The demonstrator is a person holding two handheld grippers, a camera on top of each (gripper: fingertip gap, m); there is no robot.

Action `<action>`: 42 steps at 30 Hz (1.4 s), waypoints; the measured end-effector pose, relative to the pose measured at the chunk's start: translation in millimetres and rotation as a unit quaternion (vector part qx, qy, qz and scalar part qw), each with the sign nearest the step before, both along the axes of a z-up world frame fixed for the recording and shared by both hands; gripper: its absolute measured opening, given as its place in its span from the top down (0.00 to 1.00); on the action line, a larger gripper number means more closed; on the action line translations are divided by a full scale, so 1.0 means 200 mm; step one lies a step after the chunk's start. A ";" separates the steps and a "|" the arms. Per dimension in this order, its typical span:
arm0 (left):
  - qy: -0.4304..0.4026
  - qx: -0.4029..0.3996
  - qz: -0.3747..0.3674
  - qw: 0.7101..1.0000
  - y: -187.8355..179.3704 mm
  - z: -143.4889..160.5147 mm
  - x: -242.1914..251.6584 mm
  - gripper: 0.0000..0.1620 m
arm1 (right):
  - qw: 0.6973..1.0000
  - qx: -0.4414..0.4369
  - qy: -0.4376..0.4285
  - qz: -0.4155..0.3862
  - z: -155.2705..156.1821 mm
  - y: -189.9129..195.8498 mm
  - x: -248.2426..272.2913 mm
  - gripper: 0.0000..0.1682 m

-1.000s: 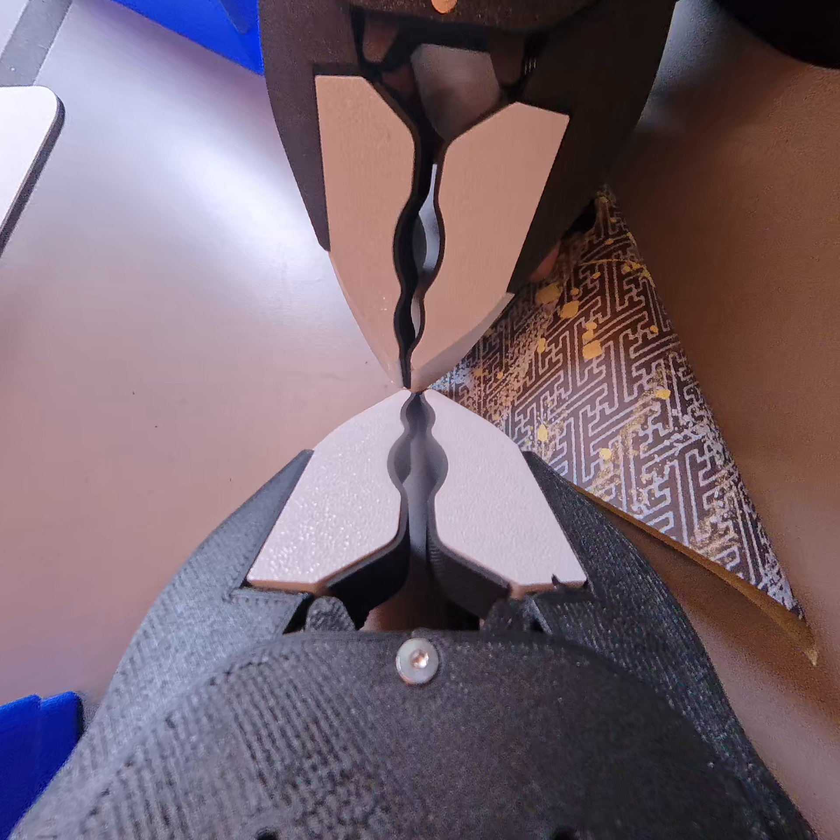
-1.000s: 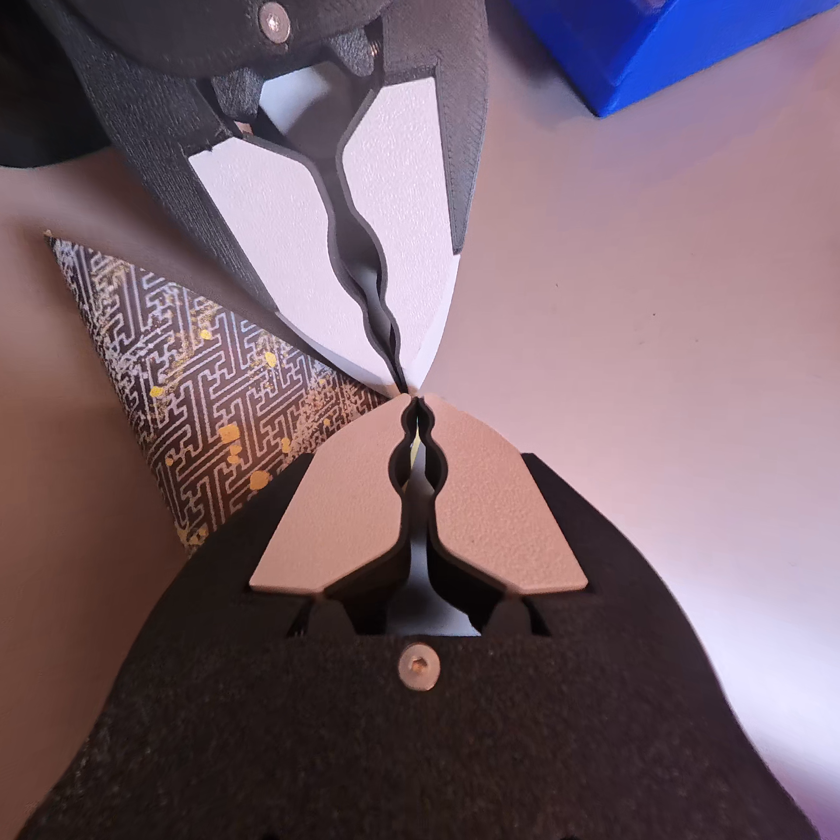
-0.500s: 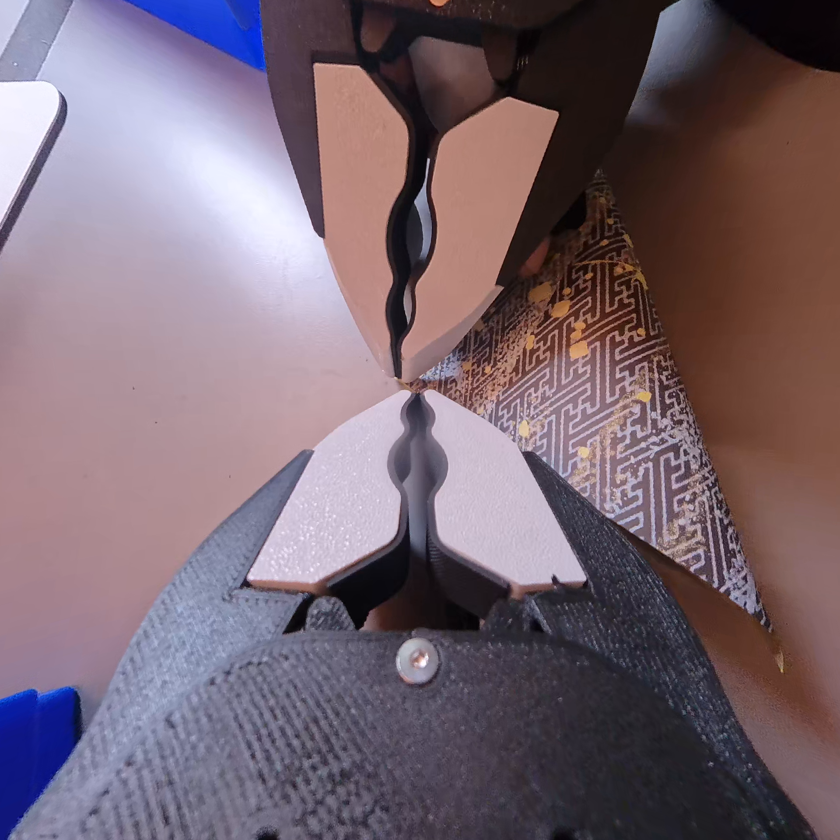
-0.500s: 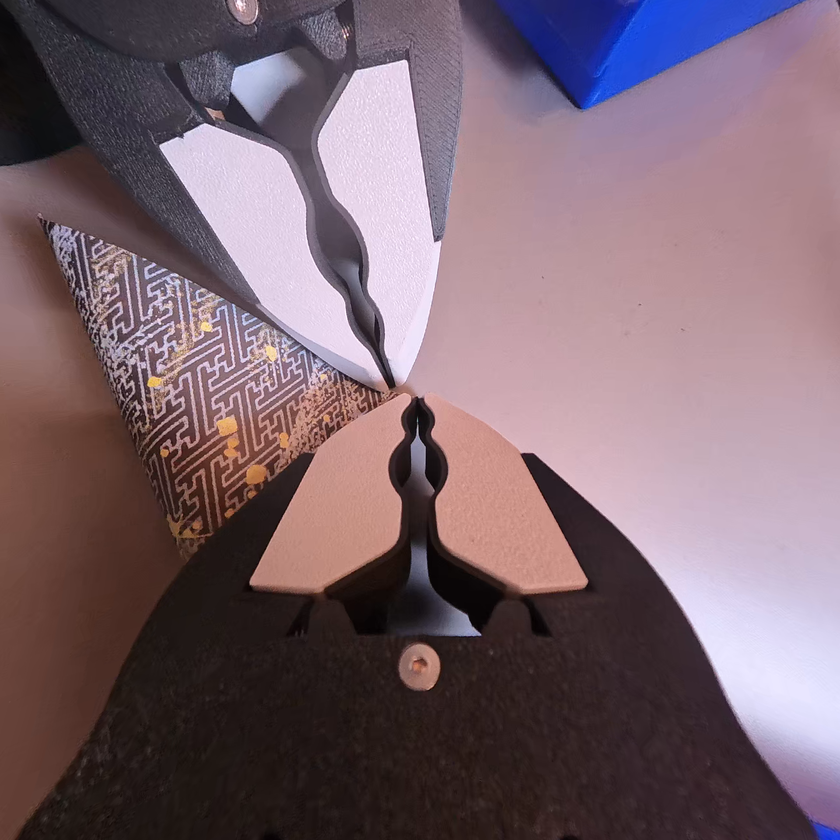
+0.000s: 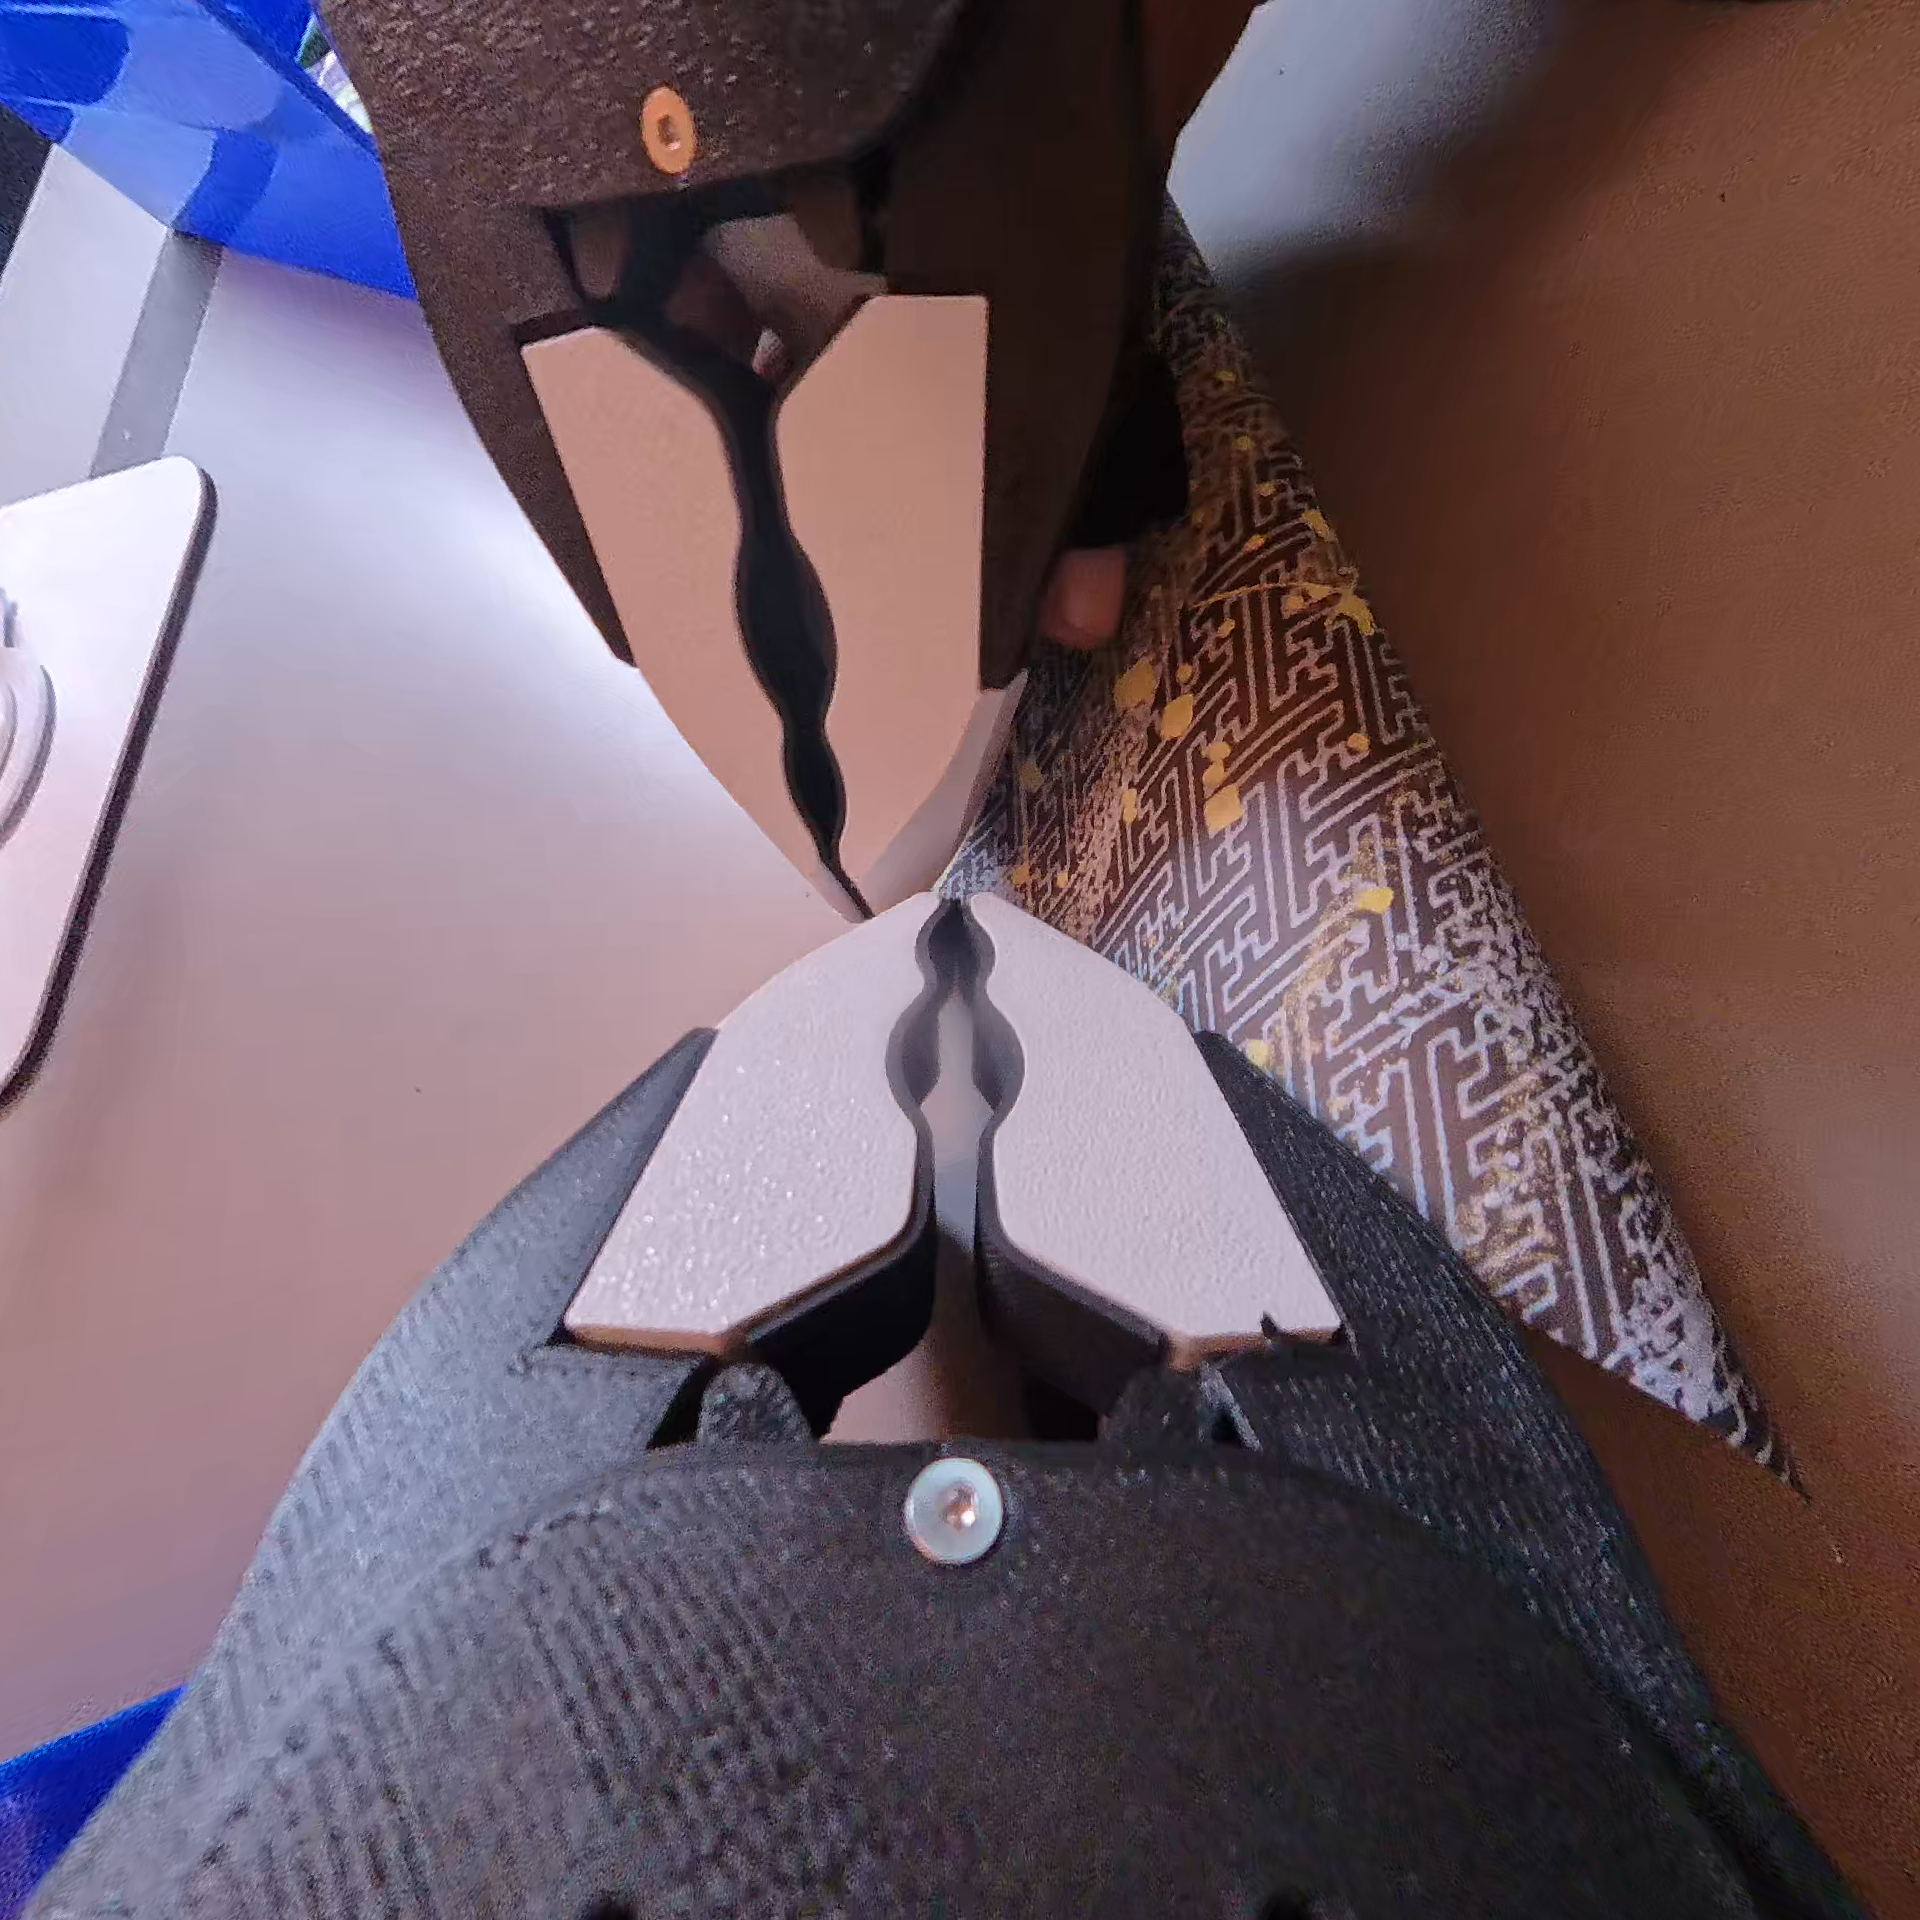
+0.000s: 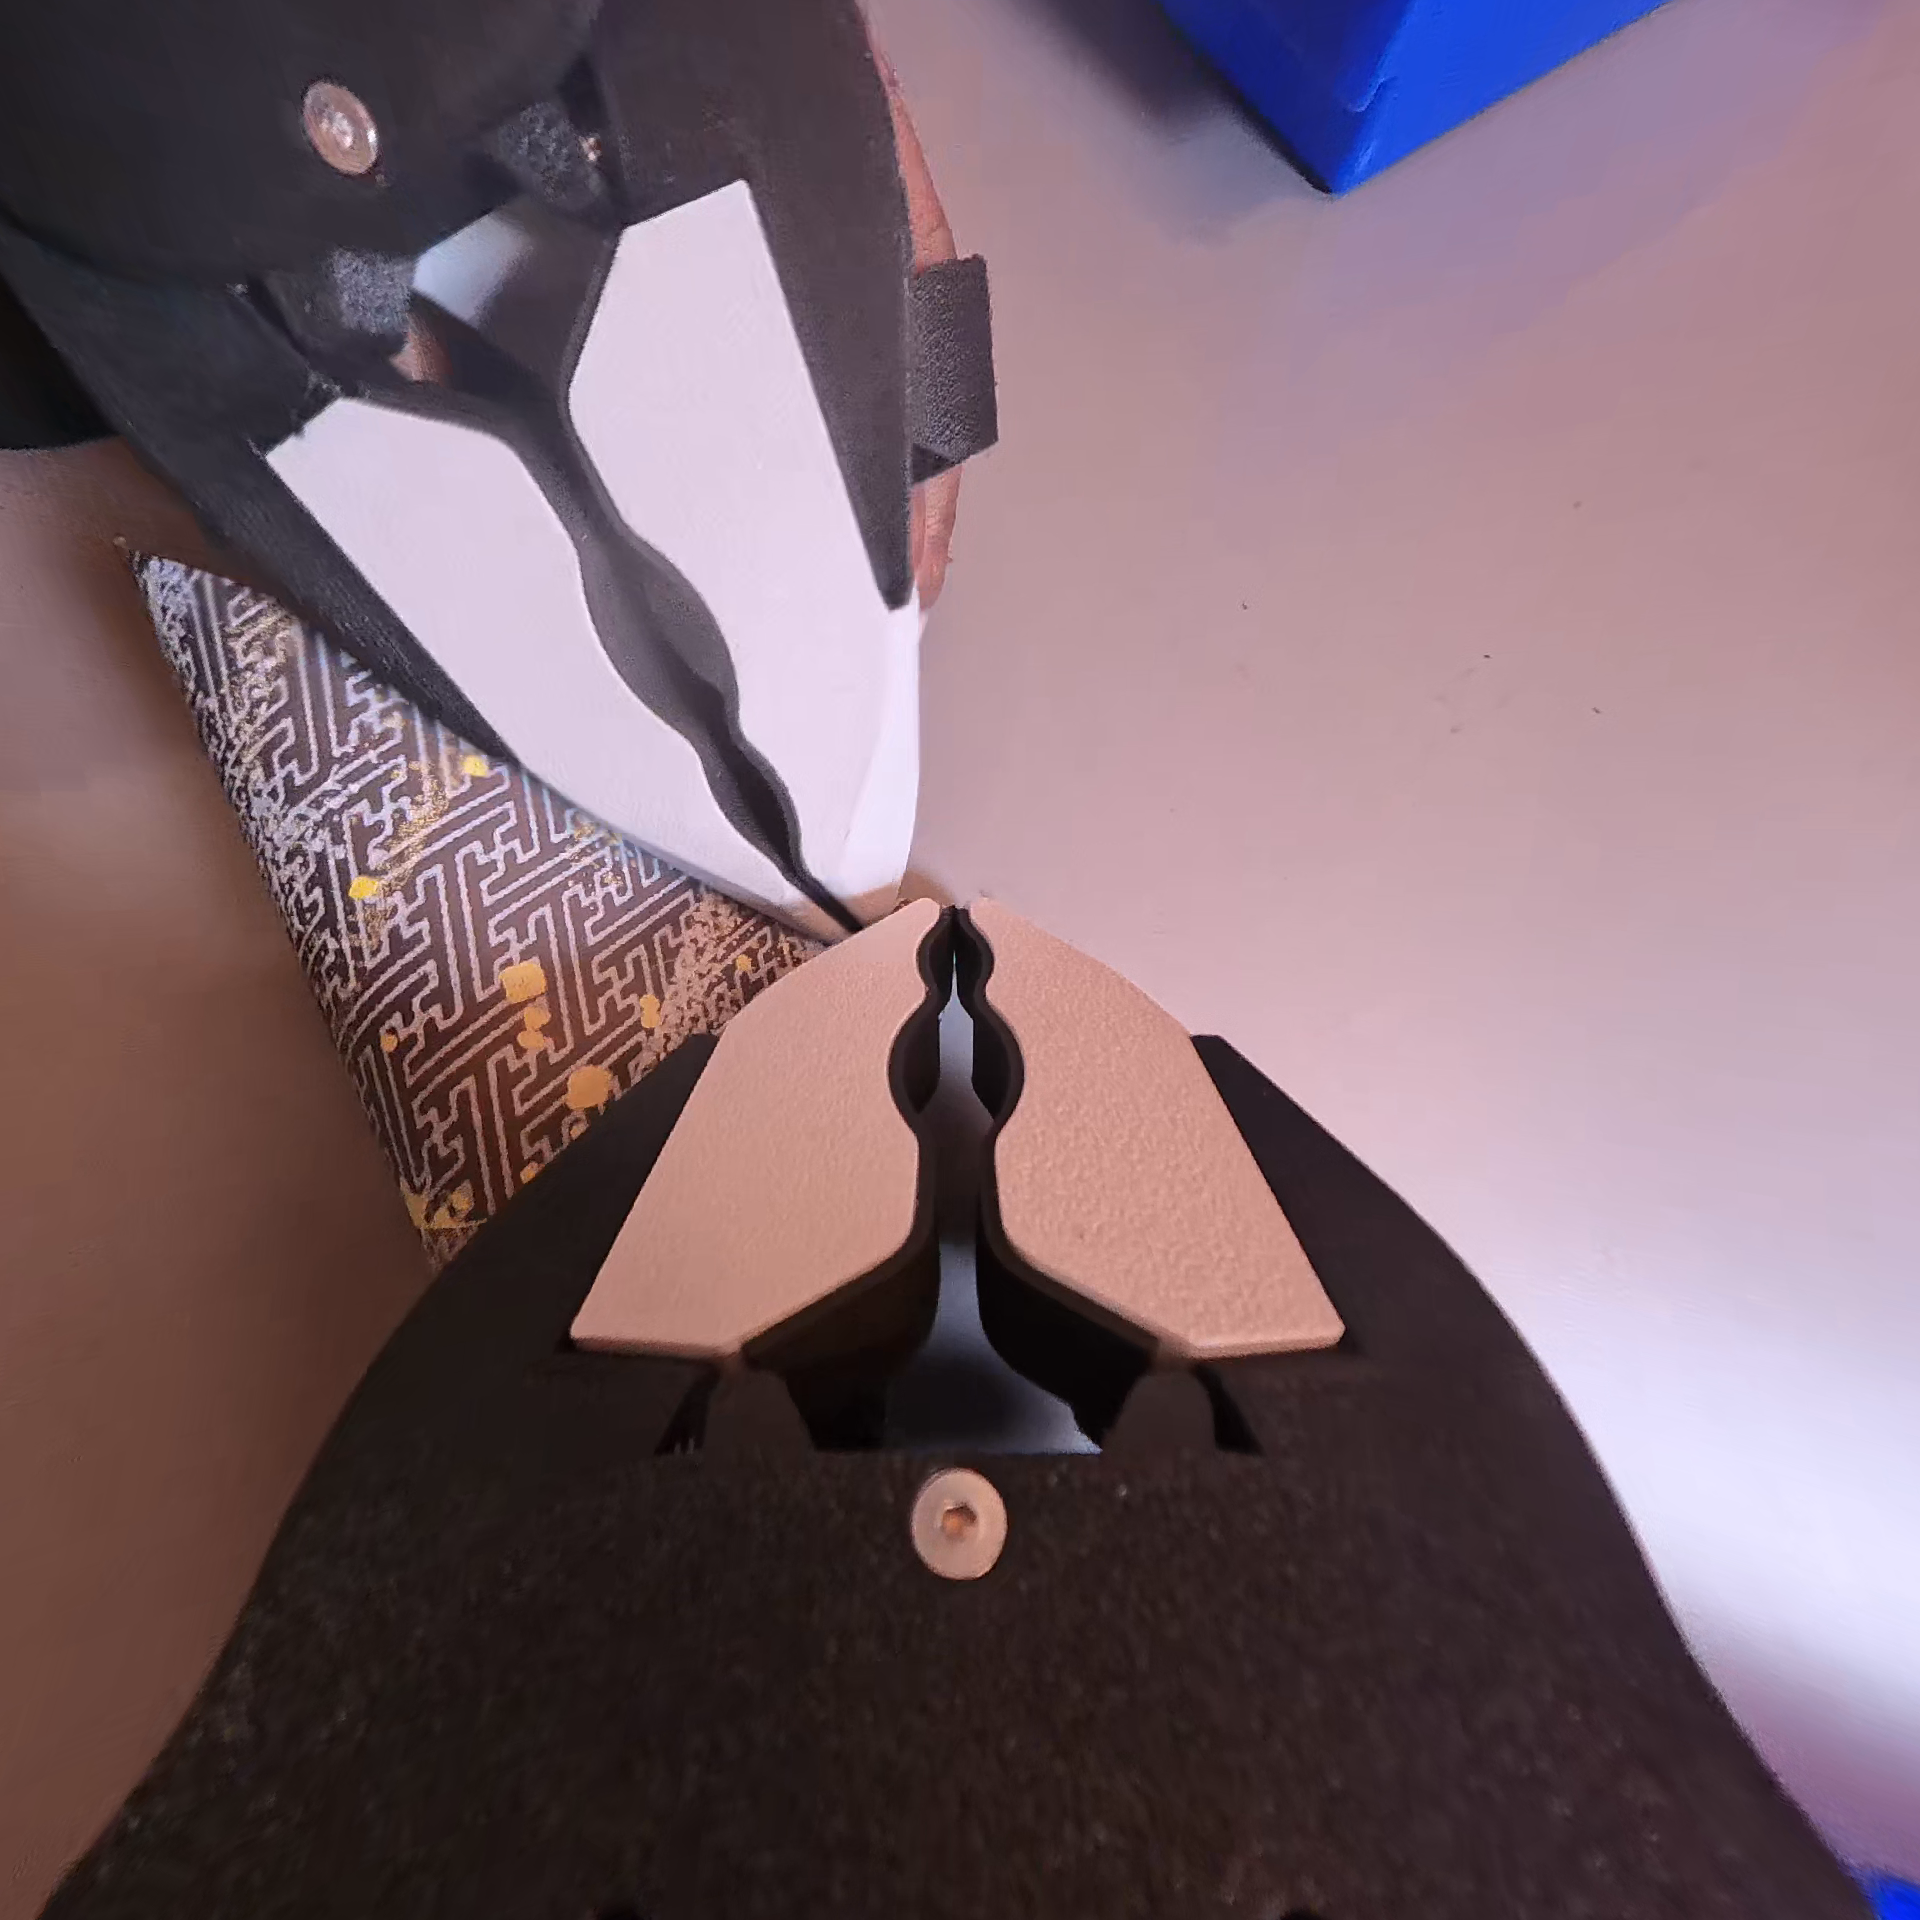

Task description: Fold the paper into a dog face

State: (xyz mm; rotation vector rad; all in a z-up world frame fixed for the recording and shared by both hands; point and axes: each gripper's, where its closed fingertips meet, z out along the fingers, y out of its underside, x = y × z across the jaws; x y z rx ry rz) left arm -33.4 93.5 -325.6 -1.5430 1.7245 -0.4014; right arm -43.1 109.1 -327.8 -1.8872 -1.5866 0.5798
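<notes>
Beyond my left claw (image 5: 954, 909) and right claw (image 6: 951, 914), both pressed together tip-to-tip at the patterned paper's (image 5: 1299, 883) corner, I see blue bins (image 6: 1455, 73) on the pale table (image 6: 1455, 727).

Each wrist view looks steeply down, close above the table (image 5: 343, 935); both share the opposing gripper tips and patterned paper (image 5: 1288, 894).

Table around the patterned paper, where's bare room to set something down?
Bare table lies between the grippers and the blue box. It is crowded where the left gripper and right gripper meet tip to tip at the paper corner.
</notes>
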 end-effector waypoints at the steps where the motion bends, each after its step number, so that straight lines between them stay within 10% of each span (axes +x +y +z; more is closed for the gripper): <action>1: 0.003 0.006 -0.004 1.000 -0.01 0.00 0.00 1.00 | 1.000 -0.002 0.000 0.000 0.00 0.00 0.00 1.00; 16: 0.011 -0.020 0.015 1.000 0.00 0.00 -0.01 1.00 | 0.999 0.009 0.037 0.006 0.16 0.00 0.09 1.00; 42: 0.029 -0.009 0.022 0.999 0.01 -0.01 0.00 1.00 | 0.999 -0.023 -0.027 0.036 0.00 -0.01 0.02 1.00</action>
